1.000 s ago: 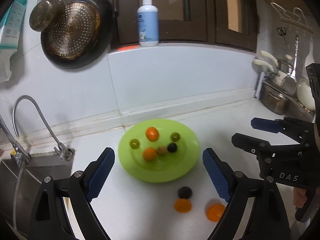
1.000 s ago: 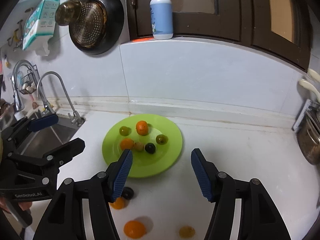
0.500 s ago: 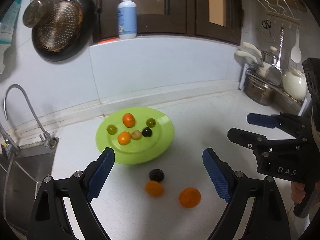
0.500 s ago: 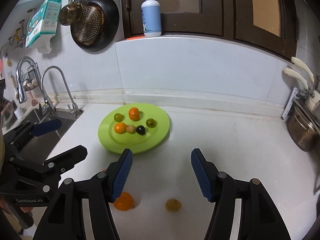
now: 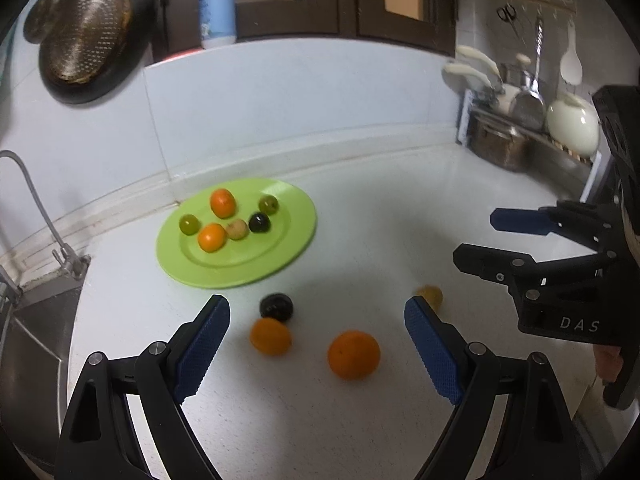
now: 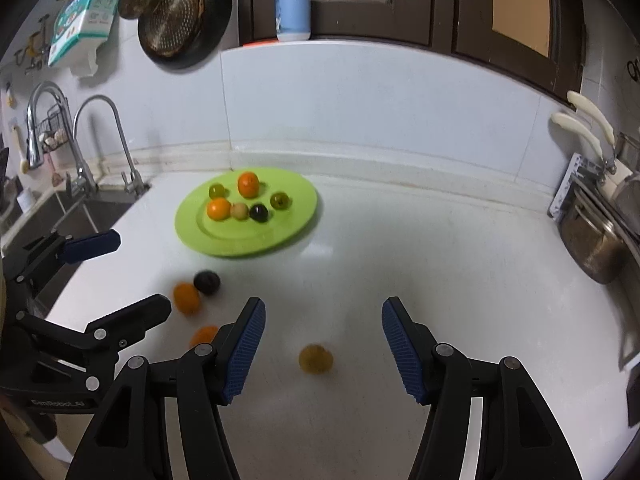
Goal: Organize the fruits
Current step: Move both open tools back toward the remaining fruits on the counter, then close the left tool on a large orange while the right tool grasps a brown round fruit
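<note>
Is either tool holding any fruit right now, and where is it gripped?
Nothing is held. The left tool and right tool are both open above loose fruit.

Both wrist views look steeply down, side by side, sharing the green plate.

White letters "DAS" stand on the black body of the right gripper, seen at the right edge of the left wrist view. Pale lettering on the black body of the left gripper, low at the left of the right wrist view, is too blurred to read with certainty. Print on the blue bottle and the teal-and-white pack on the far wall is illegible.
</note>
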`<state>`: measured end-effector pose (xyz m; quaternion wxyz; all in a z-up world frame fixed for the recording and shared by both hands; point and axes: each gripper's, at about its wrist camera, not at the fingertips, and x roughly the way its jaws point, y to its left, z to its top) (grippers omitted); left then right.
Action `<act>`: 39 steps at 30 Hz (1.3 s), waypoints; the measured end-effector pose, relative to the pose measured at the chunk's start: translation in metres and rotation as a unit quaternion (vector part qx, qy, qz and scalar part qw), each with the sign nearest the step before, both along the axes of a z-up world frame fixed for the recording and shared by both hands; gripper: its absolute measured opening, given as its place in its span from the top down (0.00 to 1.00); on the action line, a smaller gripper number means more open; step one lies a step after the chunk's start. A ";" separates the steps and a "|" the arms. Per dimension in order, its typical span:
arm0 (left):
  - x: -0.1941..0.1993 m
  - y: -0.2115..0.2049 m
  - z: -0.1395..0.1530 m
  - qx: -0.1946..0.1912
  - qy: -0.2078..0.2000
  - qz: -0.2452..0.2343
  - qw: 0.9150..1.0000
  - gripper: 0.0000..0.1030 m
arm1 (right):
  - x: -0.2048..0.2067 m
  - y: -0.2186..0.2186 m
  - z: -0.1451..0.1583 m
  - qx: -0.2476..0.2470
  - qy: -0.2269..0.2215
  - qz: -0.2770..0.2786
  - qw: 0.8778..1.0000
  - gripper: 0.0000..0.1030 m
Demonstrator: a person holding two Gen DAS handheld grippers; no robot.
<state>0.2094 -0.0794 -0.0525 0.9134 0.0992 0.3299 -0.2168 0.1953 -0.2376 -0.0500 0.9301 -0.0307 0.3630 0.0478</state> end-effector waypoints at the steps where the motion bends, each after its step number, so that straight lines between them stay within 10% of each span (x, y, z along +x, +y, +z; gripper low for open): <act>1: -0.001 -0.002 -0.003 0.003 0.001 -0.004 1.000 0.13 | -0.001 0.000 -0.003 0.000 0.005 0.002 1.000 0.40; 29: 0.021 -0.026 -0.060 -0.010 0.139 -0.017 0.990 0.59 | 0.027 -0.010 -0.077 0.067 0.102 0.026 0.992 0.59; 39: 0.024 -0.026 -0.060 -0.014 0.143 -0.018 0.989 0.61 | 0.033 -0.008 -0.082 0.070 0.111 0.020 0.991 0.70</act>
